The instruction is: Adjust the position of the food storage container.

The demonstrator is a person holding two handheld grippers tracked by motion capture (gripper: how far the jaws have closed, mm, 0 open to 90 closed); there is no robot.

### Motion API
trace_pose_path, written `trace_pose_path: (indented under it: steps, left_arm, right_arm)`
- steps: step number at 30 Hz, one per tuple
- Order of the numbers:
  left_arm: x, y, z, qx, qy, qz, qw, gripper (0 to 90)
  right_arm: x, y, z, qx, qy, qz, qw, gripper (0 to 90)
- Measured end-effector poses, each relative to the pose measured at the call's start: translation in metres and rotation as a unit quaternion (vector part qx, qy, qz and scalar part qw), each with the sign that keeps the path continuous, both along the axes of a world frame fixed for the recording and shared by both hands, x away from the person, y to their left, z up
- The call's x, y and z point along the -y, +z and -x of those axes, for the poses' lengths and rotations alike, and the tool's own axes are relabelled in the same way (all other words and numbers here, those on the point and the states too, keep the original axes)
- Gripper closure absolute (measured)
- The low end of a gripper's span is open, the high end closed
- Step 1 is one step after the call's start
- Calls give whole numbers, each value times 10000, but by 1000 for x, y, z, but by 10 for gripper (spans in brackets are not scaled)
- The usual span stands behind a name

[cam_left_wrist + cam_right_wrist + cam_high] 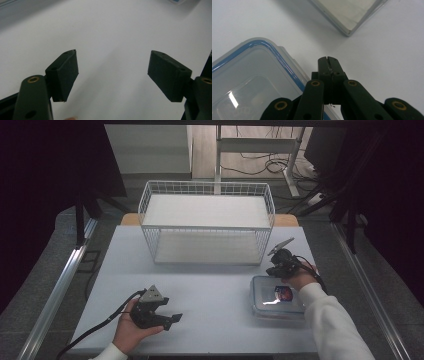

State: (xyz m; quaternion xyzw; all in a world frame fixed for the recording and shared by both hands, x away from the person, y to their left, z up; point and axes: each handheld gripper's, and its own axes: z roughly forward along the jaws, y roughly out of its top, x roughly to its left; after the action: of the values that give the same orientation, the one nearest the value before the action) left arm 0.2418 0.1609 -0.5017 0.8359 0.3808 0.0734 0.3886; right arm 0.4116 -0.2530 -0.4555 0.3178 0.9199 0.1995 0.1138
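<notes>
A clear plastic food box (pixel 276 297) with a blue-sealed lid lies on the white table at the right front; something red and dark shows through its lid. In the right gripper view the box's lid (pixel 254 77) sits at the lower left. My right gripper (pixel 279 266) hovers just past the box's far edge, its jaws pressed together with nothing between them (pixel 329 62). My left gripper (pixel 171 319) rests low over the table's left front, pointing right. Its jaws stand wide apart over bare table (pixel 112 67).
A white wire two-tier rack (pixel 207 222) stands at the back middle of the table; its base corner (pixel 348 15) lies beyond my right gripper. The table (pixel 210 290) has bare room in the middle. A black cable (pixel 95 327) trails from the left gripper.
</notes>
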Motion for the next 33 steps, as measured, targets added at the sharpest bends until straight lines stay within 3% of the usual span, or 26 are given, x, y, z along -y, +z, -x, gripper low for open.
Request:
trace_pose_path:
  steps: [5,8,9,11,15,18,19,23,25,26,29,33]
  left_arm:
    - [0,0,0,-6,-6,-9,10000,240]
    - [0,0,0,-1,-4,-17,10000,239]
    - [-1,0,0,4,9,-23,10000,239]
    - [-1,1,1,7,10,-26,10000,239]
    - [-1,1,1,14,2,-56,10000,238]
    - [-1,1,1,15,1,-50,10000,238]
    - [-1,1,1,23,1,-42,10000,238]
    - [-2,2,-1,6,25,-8,10000,238]
    - [-2,2,-1,1,26,3,10000,237]
    - [-2,1,-1,-10,36,11,10000,238]
    - [-2,1,-2,-23,38,24,10000,238]
    - [-3,3,-3,6,77,55,10000,238]
  right_arm:
    - [-1,1,3,-18,40,-22,10000,890]
    - [1,3,4,163,-12,49,9999,890]
    - [9,10,3,361,-285,-32,9989,890]
    - [13,13,3,390,-373,-104,9985,890]
    - [38,27,8,544,-836,-420,9941,889]
    - [62,35,21,761,-1180,-551,9886,889]
    - [76,38,28,832,-1394,-612,9848,889]
    - [107,37,46,853,-1819,-714,9770,889]
    - [113,35,50,842,-1902,-733,9754,889]
    - [125,30,59,764,-2117,-783,9712,889]
    - [134,21,69,672,-2258,-759,9689,889]
    - [135,9,83,652,-2334,-584,9684,888]
